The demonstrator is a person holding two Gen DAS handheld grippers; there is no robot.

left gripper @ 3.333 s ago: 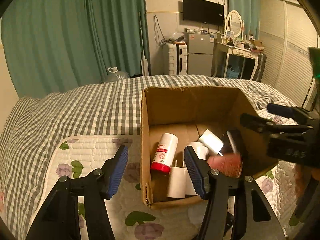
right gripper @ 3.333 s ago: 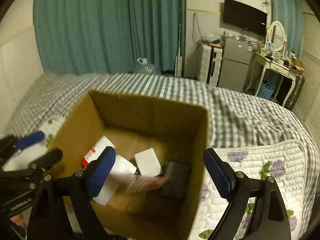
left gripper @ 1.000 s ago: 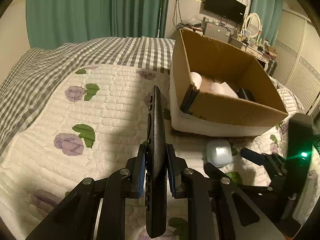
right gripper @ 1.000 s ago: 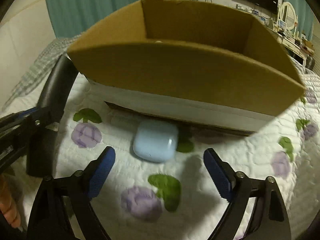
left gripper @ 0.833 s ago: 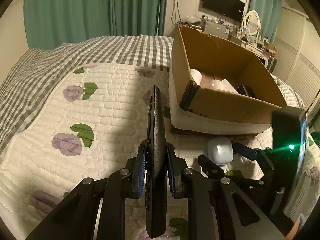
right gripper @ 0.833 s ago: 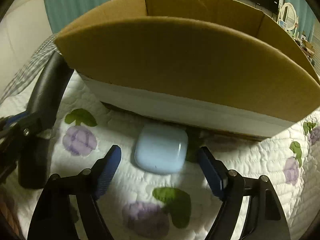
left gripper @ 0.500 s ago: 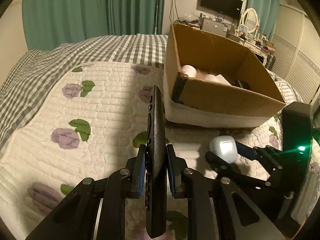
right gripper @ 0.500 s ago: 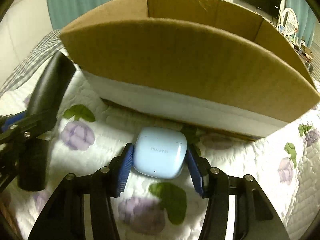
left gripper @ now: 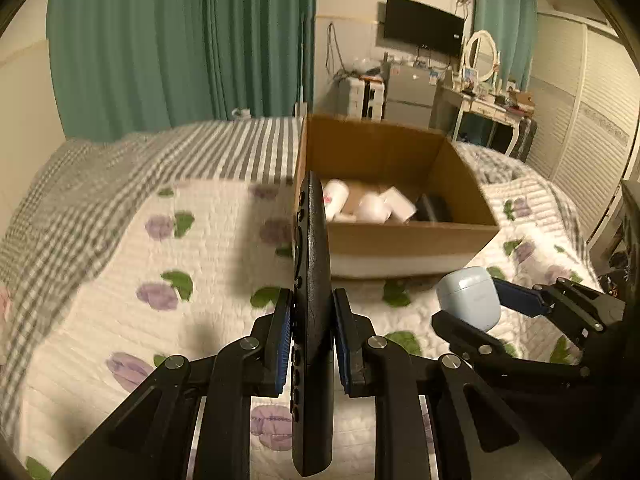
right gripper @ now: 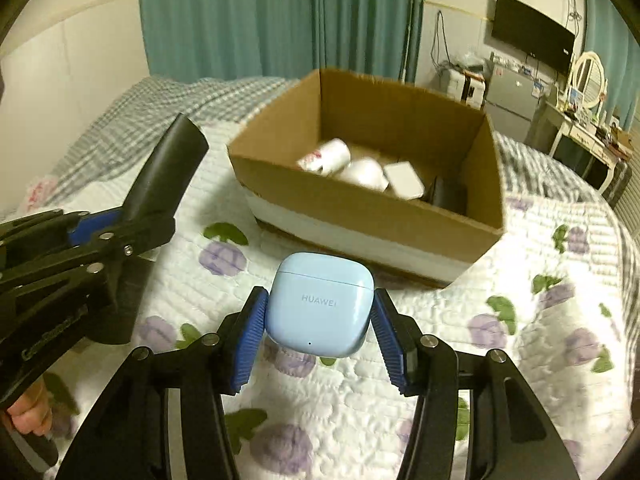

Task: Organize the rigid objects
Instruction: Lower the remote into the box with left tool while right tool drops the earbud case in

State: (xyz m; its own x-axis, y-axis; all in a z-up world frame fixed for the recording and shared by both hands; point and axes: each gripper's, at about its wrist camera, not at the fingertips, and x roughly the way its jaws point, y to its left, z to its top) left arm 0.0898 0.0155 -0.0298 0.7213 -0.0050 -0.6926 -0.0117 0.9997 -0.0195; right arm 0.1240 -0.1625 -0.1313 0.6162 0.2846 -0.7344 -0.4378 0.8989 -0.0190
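Left gripper (left gripper: 313, 338) clamps remote (left gripper: 313, 280), right gripper (right gripper: 319, 334) squeezes earbud case (right gripper: 319, 304); smooth case may slip before box (right gripper: 400, 120).

One word reads clearly — "HUAWEI", in pale letters on the front of the light blue earbud case (right gripper: 320, 304). Red print on the white bottle (right gripper: 326, 156) in the box (right gripper: 360, 208) is too blurred to read
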